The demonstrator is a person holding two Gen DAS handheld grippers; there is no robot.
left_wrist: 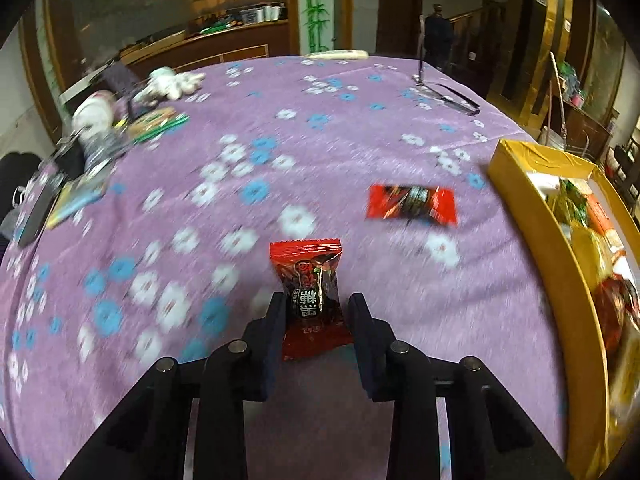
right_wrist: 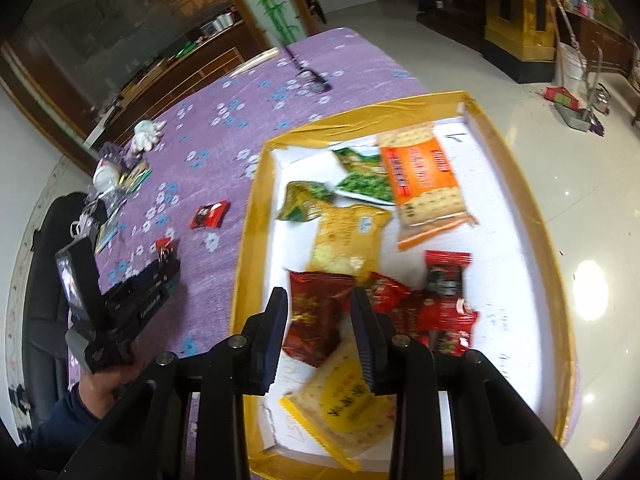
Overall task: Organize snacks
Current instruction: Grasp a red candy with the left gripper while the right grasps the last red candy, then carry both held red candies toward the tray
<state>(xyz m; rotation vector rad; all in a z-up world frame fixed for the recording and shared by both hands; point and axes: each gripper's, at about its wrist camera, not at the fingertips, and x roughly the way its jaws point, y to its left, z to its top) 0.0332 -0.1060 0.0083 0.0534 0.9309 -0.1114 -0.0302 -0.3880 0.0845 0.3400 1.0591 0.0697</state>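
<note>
My left gripper holds a red candy packet between its fingers, above the purple flowered tablecloth. A second red candy packet lies on the cloth ahead to the right; it also shows in the right wrist view. The gold-rimmed tray with a white floor holds several snack packets: orange crackers, green packets, yellow packets, red candies. My right gripper is open and empty above a dark red packet in the tray. The left gripper also shows in the right wrist view.
The tray's wall stands at the right edge of the left wrist view. Clutter lies at the table's far left: a white cloth, a cup, booklets. A thin metal stand sits at the far right. Tiled floor lies beyond the tray.
</note>
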